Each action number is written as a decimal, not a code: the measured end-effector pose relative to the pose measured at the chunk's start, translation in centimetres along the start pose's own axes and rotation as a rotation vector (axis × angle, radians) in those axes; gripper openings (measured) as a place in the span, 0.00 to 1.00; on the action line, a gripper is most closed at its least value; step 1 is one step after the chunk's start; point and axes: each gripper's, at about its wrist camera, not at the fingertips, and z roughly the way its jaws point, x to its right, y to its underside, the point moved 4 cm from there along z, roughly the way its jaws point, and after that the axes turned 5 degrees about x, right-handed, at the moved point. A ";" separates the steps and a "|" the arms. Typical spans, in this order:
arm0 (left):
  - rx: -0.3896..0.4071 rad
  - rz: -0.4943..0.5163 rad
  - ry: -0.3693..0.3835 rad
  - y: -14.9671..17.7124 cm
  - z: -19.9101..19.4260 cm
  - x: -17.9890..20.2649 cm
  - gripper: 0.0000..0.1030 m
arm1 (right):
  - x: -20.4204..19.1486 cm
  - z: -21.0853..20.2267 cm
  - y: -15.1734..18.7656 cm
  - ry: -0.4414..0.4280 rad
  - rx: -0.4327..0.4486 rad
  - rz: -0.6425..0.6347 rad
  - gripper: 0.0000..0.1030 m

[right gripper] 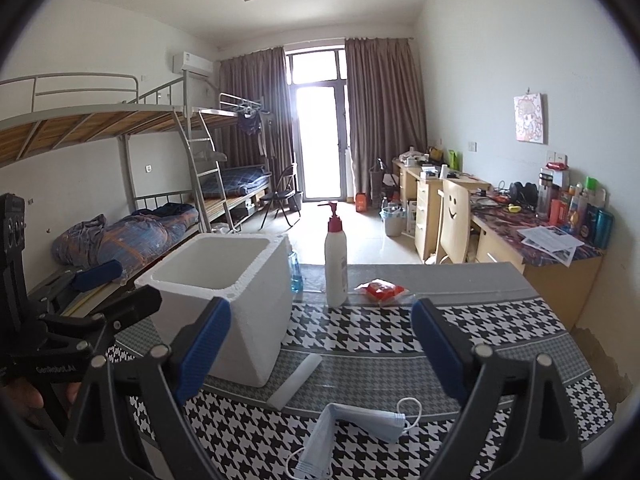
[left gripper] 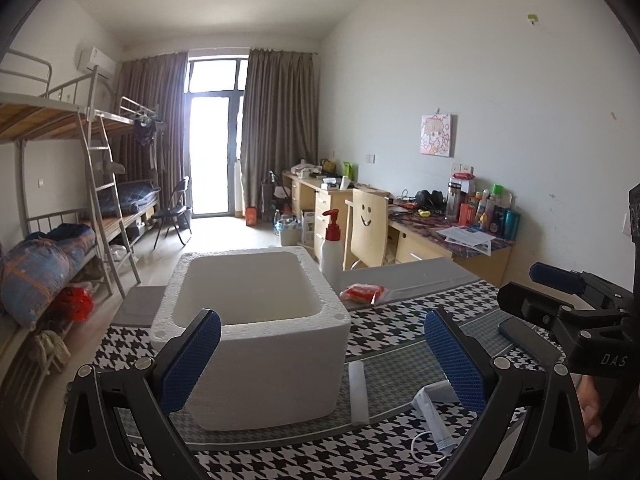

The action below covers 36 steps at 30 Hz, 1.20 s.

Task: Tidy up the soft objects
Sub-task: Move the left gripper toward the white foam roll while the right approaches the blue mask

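A white foam box (left gripper: pixel 256 332) (right gripper: pixel 228 300) stands open and empty on the houndstooth table (left gripper: pixel 384 320) (right gripper: pixel 500 320). A blue face mask (right gripper: pixel 352 428) (left gripper: pixel 434 420) lies folded near the front edge. A white strip (right gripper: pixel 296 380) (left gripper: pixel 358 392) lies beside the box. A red packet (right gripper: pixel 380 290) (left gripper: pixel 364 293) lies further back. My left gripper (left gripper: pixel 320 356) is open and empty in front of the box. My right gripper (right gripper: pixel 320 352) is open and empty above the mask; it also shows at the right of the left wrist view (left gripper: pixel 532 304).
A white pump bottle (right gripper: pixel 335 260) (left gripper: pixel 331 246) with a red top stands behind the box. A blue spray bottle (right gripper: pixel 295 270) is partly hidden by the box. Bunk beds stand at left, and desks with a chair (right gripper: pixel 454 220) stand along the right wall.
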 end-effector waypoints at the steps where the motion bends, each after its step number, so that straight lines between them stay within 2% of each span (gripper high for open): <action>1: -0.002 -0.001 0.003 0.2 0.0 0.1 0.99 | 0.1 0.0 0.0 0.002 -0.001 0.002 0.91; 15: -0.043 -0.019 0.046 1.6 1.0 1.1 0.99 | 1.2 -0.3 1.5 0.033 -0.031 0.004 0.91; 36: -0.114 -0.006 0.071 3.1 2.8 2.0 0.99 | 2.7 -0.1 3.9 0.054 -0.085 0.025 0.91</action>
